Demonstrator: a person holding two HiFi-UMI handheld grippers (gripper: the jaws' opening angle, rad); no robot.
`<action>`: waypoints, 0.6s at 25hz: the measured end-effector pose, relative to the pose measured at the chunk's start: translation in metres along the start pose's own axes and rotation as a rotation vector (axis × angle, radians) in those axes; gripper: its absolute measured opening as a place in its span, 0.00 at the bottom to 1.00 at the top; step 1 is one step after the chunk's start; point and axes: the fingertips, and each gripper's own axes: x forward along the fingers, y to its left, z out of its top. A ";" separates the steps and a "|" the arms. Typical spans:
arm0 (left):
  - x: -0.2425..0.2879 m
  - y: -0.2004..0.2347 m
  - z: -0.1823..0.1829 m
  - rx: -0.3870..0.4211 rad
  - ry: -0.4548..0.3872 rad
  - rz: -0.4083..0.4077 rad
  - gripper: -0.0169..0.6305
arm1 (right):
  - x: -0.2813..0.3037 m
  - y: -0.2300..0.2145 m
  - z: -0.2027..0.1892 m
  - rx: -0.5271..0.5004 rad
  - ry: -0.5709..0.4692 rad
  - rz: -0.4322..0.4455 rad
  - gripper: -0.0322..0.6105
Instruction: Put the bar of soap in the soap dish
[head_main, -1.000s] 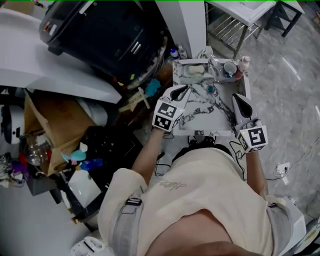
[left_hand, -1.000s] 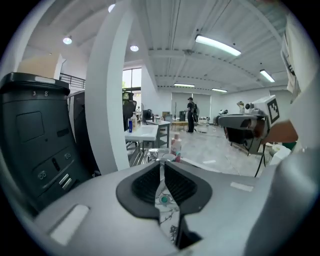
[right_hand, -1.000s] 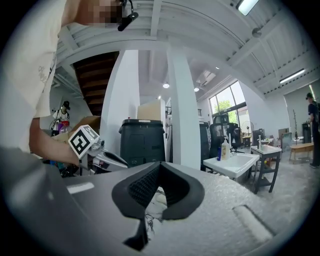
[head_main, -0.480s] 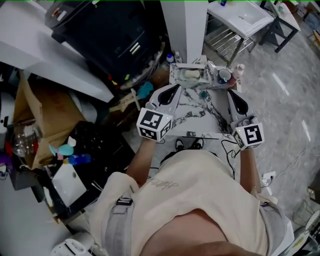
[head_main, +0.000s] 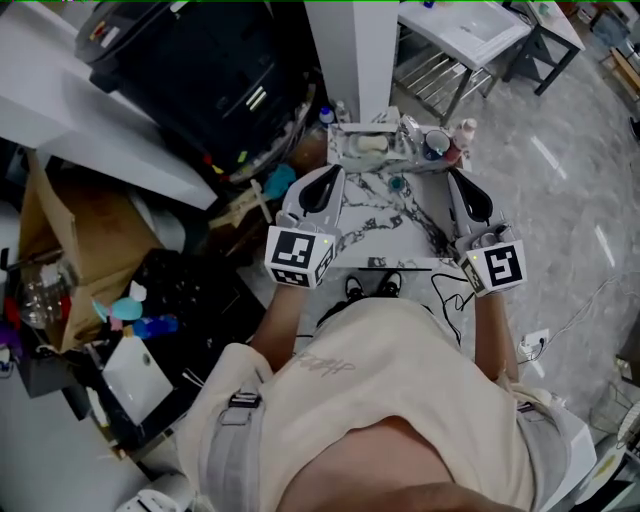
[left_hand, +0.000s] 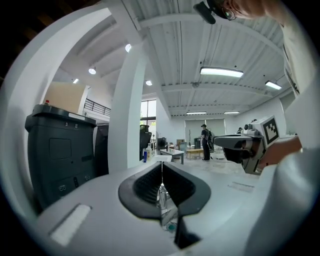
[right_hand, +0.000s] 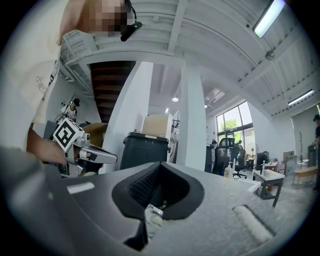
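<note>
A pale bar of soap (head_main: 369, 143) lies in the white soap dish (head_main: 345, 149) at the far left end of the small marble-patterned table (head_main: 400, 235). My left gripper (head_main: 333, 172) hangs above the table's left side, short of the dish, jaws shut and empty. In the left gripper view the left gripper (left_hand: 161, 167) points level across the room, its pads meeting. My right gripper (head_main: 458, 180) hovers over the table's right edge, also shut with nothing in it. In the right gripper view the right gripper (right_hand: 160, 167) shows its pads closed to a peak.
A cup (head_main: 436, 143), a small bottle (head_main: 463, 130) and a faucet (head_main: 410, 128) crowd the table's far end beside the dish. A small teal item (head_main: 397, 183) lies mid-table. A black bin (head_main: 200, 70) and a white pillar (head_main: 355, 50) stand behind; a cardboard box (head_main: 70, 250) and clutter sit left.
Both grippers have lifted off the table and drawn back from the dish. The soap has stayed in the dish.
</note>
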 end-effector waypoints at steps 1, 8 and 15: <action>0.000 -0.001 -0.003 0.007 0.009 -0.002 0.06 | -0.002 0.000 -0.001 0.003 0.005 -0.005 0.04; 0.002 -0.004 -0.011 0.012 0.030 -0.017 0.07 | -0.015 0.003 -0.009 0.019 0.032 -0.007 0.04; 0.000 -0.006 -0.010 0.010 0.028 -0.025 0.06 | -0.015 0.007 -0.012 0.031 0.037 -0.007 0.04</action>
